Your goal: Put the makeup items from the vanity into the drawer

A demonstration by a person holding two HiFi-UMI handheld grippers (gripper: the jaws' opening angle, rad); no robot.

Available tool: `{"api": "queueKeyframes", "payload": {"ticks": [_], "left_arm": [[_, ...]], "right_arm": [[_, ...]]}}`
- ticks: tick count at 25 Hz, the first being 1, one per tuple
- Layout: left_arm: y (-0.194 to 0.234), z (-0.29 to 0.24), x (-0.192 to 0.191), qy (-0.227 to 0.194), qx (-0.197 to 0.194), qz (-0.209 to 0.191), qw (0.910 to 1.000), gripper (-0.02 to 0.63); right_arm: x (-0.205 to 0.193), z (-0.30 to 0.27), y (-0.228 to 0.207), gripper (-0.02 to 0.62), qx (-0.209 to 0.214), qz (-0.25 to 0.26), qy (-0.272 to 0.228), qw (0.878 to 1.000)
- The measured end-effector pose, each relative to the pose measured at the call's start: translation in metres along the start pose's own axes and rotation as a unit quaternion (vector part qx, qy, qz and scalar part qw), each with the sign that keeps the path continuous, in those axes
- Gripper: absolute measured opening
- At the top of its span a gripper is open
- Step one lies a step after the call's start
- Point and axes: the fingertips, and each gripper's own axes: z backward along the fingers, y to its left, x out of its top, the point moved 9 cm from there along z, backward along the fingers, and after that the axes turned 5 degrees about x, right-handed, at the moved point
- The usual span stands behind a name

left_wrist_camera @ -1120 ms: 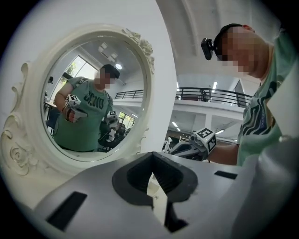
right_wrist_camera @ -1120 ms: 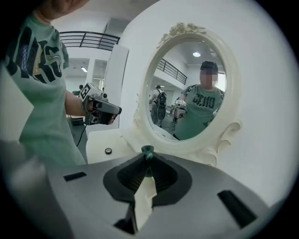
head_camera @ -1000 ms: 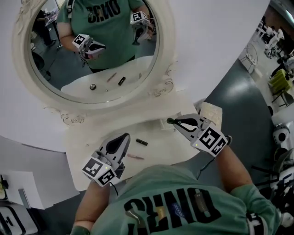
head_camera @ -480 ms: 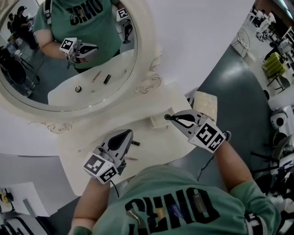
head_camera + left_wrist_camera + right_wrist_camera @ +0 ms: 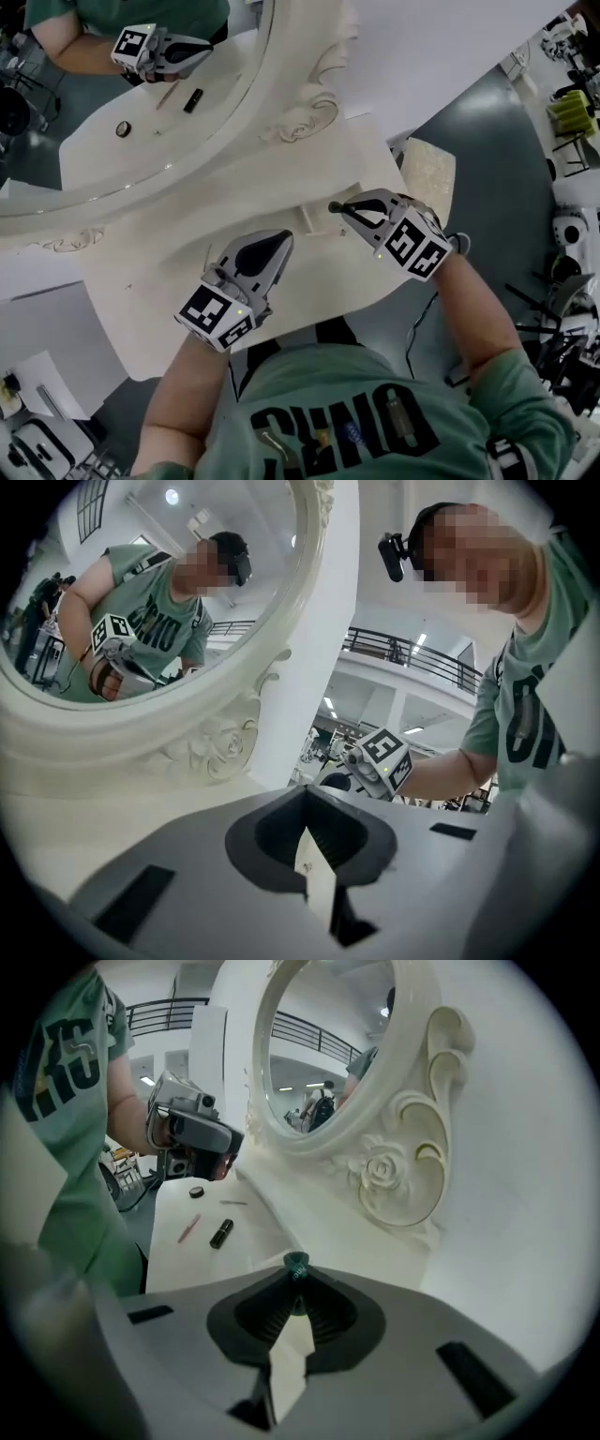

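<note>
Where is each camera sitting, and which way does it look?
Head view: on the person's head, facing steeply down: table, mirror, left gripper, right gripper, green shirt.
Left gripper view: on the left gripper, facing along its jaws toward the mirror and right gripper.
Right gripper view: on the right gripper, facing across the table toward the left gripper.
Shared: both gripper views show the mirror.

A short black tube (image 5: 221,1233) lies flat on the white tabletop (image 5: 234,1265), toward its left side. A slim pink pencil (image 5: 189,1228) lies just beside it on the near side. Farther left sit a small round black pot (image 5: 196,1192) and a thin pale stick (image 5: 234,1203). A small teal-capped item (image 5: 296,1262) is pinched in the jaws of the right gripper (image 5: 336,207).
</note>
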Motion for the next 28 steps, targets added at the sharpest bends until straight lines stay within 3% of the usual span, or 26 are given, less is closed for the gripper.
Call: {"api": "queueKeyframes", "payload": {"ticks": [6,20,28], "left_arm": [[0.012,-0.039,-0.047,0.009,-0.01,0.02,0.9997,0.008],[-0.002,-0.042,-0.064,0.004,-0.01,0.03,0.9995,0.008],[-0.007,-0.041,-0.067,0.003,-0.01,0.028,0.9995,0.008]], "right_arm": [[-0.043,-0.047,-0.014,0.035,0.021,0.019,0.046,0.999],[-0.038,-0.049,-0.006,0.059,0.005,0.02,0.049,0.999],[-0.04,-0.047,-0.008,0.131,0.0,0.007,0.038,0.999]]}}
